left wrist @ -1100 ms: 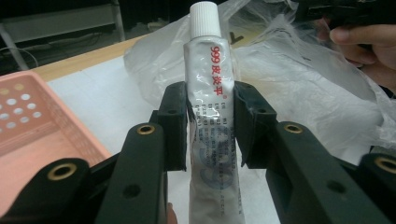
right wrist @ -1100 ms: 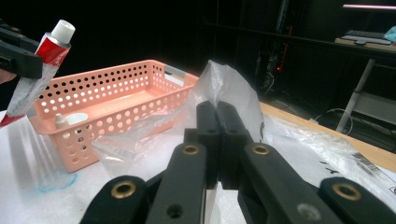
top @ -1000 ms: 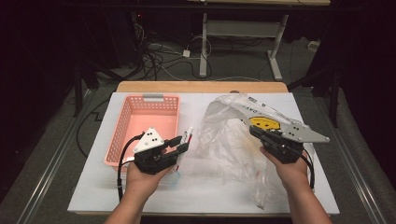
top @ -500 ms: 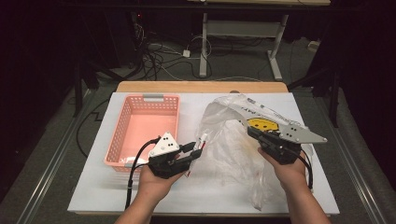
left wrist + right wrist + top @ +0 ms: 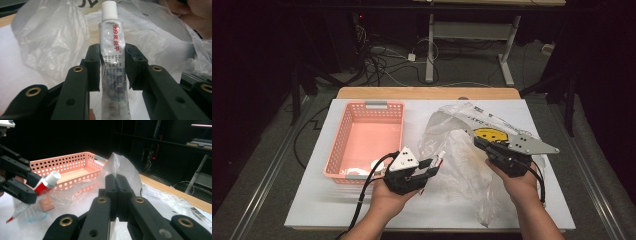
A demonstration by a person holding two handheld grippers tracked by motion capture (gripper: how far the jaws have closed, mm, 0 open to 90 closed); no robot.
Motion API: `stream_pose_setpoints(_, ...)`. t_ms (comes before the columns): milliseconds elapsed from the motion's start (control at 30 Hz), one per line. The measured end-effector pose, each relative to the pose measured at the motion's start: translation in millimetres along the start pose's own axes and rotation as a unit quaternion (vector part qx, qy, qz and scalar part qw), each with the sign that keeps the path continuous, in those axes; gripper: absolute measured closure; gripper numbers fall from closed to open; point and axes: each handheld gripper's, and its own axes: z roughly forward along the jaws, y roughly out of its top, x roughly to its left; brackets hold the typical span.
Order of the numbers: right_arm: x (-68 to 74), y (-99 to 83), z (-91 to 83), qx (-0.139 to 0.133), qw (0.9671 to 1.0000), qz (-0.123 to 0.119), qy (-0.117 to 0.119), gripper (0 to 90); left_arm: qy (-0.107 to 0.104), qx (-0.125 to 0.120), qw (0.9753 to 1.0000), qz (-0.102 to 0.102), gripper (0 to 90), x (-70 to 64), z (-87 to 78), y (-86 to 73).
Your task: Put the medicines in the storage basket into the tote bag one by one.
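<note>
Tube (image 5: 112, 57): white, white ribbed cap, red lettering. Basket (image 5: 367, 140): pink, perforated walls. Plastic bag (image 5: 462, 150): clear, black print, yellow patch. Desk (image 5: 312, 200): white top, wooden edge. Tools: black.

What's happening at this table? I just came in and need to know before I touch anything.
A person is working with two hand-held grippers. The left gripper is shut on a white ointment tube with red print, held just beside the clear plastic bag. The right gripper is shut on a fold of that bag, holding it up. A pink basket sits on the white table to the left, near the tube.
</note>
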Motion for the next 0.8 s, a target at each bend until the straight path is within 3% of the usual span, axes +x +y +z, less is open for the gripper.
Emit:
stream_pose_setpoints(333,-1.1,-2.7,-1.5,0.003,1.0000,0.005,0.001,90.0,-0.013,0.017,0.9997,0.014,65.7,-7.7,32.2,9.6)
stream_pose_setpoints(800,-3.0,-2.8,-5.5,-0.001,1.0000,0.008,-0.002,90.0,-0.003,0.016,0.9998,0.013,65.7,-11.6,65.7,14.4)
